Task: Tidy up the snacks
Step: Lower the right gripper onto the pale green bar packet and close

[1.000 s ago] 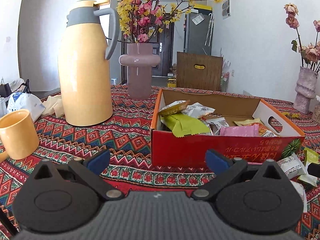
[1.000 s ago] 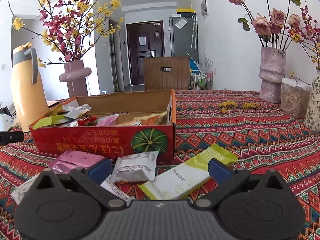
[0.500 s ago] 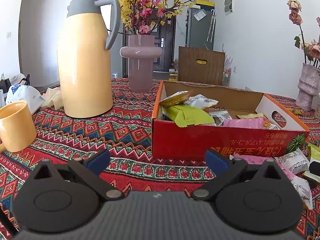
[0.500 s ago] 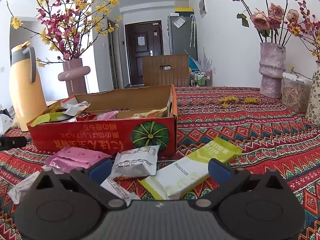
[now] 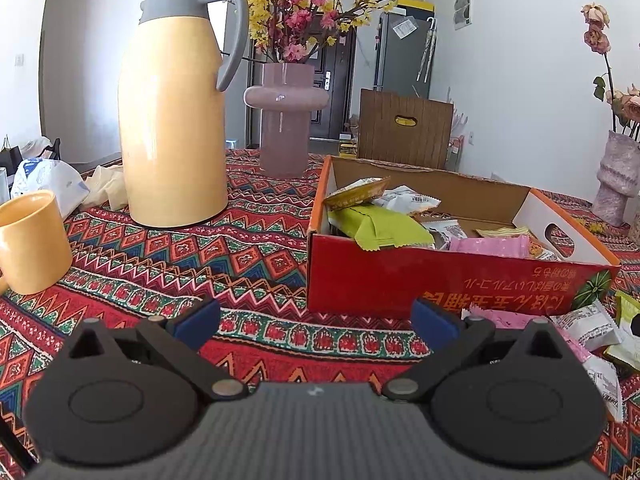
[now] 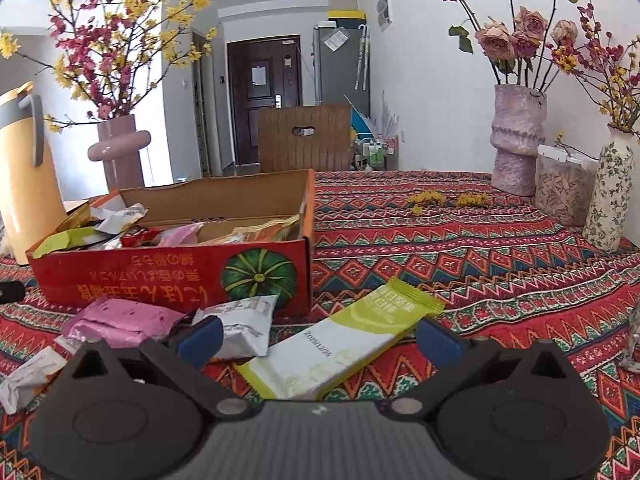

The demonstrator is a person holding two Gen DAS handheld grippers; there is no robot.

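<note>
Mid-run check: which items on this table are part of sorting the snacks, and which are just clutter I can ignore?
Job:
red cardboard box, already holding packets
green-and-white packet
white packet
pink packet
right gripper, open
left gripper, open

Ignore:
yellow thermos
yellow mug
purple vase
clear jar

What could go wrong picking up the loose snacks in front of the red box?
The long green-and-white snack packet lies flat on the patterned tablecloth, so the open right tongs may pinch cloth with it. The white packet and pink packet overlap beside it, so one could drag along. The red cardboard box is already heaped, so additions may slide out.
</note>
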